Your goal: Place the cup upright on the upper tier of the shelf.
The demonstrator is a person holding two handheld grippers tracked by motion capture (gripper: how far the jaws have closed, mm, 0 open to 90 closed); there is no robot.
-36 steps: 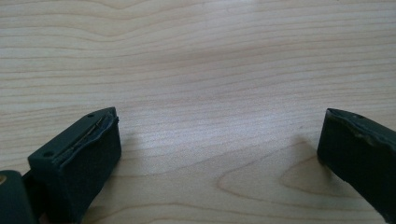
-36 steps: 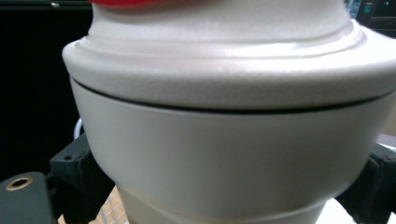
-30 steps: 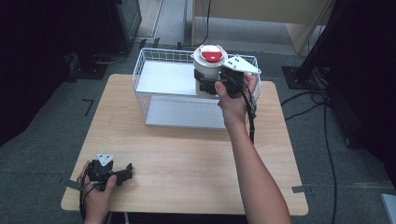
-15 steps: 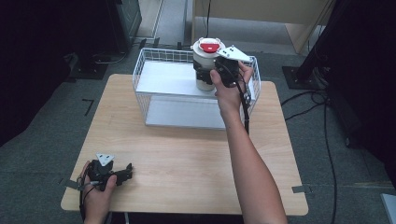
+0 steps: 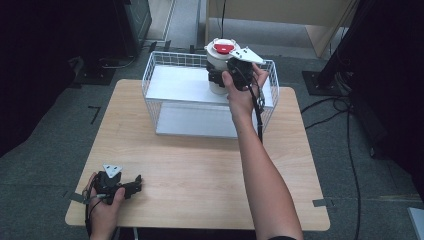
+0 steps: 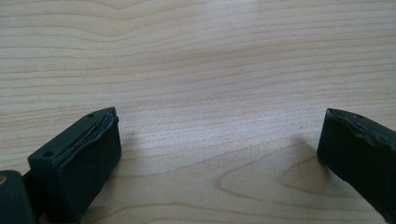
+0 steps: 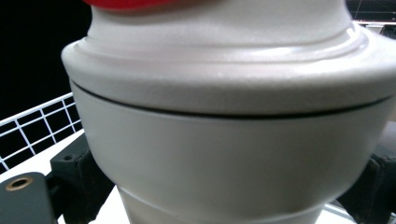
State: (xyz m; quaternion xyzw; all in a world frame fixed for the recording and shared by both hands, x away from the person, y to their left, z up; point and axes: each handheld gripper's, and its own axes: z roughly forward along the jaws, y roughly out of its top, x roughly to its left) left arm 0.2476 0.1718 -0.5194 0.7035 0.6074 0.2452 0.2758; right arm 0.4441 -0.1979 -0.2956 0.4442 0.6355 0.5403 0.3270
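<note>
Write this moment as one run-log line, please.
right gripper: shut on white container, over wire basket | left gripper: open, on table

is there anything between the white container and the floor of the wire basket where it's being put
Nothing visible. The right gripper holds the white container over the far right part of the wire basket, whose white floor looks bare there.

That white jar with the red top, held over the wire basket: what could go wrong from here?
1. The right gripper holds the white round container with the red cap only by its lower body, so the wider top might tip it.
2. It hangs near the rear rim of the white wire basket; lowering it could catch the wires.
3. The left gripper rests open on the wooden table, too far off to steady anything.
</note>
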